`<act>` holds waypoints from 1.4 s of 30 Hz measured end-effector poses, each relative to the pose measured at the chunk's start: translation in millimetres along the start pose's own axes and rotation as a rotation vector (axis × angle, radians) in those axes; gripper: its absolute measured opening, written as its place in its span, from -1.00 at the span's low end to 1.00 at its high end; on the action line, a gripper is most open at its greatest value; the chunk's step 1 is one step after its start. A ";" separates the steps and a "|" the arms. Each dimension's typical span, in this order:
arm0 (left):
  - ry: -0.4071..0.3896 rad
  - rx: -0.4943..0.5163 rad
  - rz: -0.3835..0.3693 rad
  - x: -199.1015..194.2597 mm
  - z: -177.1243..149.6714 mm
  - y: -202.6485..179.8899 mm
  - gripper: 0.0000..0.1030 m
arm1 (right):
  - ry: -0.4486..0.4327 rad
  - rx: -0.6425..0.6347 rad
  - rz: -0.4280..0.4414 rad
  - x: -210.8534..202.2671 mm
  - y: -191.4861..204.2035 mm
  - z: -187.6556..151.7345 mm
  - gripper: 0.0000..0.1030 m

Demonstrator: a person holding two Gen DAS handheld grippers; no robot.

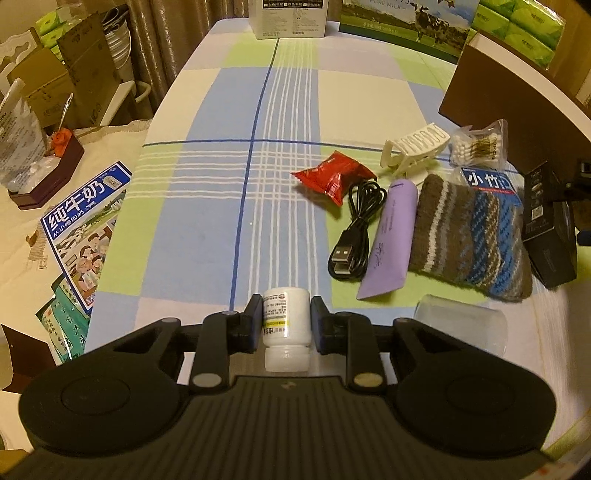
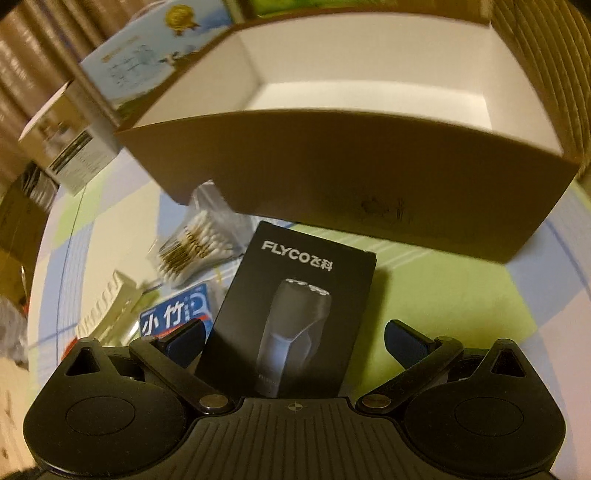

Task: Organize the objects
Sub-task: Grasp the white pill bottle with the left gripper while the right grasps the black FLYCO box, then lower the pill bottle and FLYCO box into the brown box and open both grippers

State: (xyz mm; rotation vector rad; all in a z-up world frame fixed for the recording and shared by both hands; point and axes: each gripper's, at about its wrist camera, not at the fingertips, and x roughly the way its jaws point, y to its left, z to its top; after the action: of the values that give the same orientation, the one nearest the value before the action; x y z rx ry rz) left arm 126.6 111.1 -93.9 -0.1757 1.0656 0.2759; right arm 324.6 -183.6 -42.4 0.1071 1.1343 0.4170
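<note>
Between the left gripper [image 1: 286, 319] fingers sits a white pill bottle [image 1: 286, 328].

Off-table left: milk carton box [image 1: 85, 225] lying flat, dark tray [image 1: 48, 177] with orange flower [image 1: 61, 138]; green tissue packs [image 1: 524, 22] far right.

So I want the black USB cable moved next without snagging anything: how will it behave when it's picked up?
The black USB cable is probably floppy: it lies in loose loops, so a single pinch would likely leave the plug end dangling. It looks thin and light. It lies close beside the purple tube and the red snack packet, so trailing loops might drag them.
</note>
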 end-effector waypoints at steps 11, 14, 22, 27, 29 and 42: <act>-0.018 0.024 -0.023 -7.9 10.5 -15.4 -0.57 | 0.039 -0.183 -0.006 -5.5 -8.1 -6.3 0.53; -0.023 0.042 -0.039 -11.7 15.1 -24.2 -0.57 | 0.035 -0.216 0.011 -19.4 -16.5 -14.3 0.52; -0.073 0.123 -0.113 -26.5 39.6 -64.2 -0.57 | 0.008 -0.195 0.089 -66.6 -32.7 -18.4 0.52; -0.122 0.182 -0.175 -35.1 64.6 -98.9 -0.57 | -0.057 -0.191 0.151 -103.1 -34.9 -4.8 0.52; -0.144 0.201 -0.199 -38.5 76.5 -114.3 -0.57 | -0.090 -0.190 0.172 -117.7 -34.0 2.4 0.52; -0.279 0.322 -0.300 -45.0 165.8 -217.5 -0.57 | -0.236 -0.108 0.141 -134.6 -43.9 81.3 0.52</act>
State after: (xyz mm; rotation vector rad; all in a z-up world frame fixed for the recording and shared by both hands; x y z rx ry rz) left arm 311.5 -56.7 26.4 -0.0052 0.7801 -0.1401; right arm 361.4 -264.2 94.7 0.1384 0.8726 0.5755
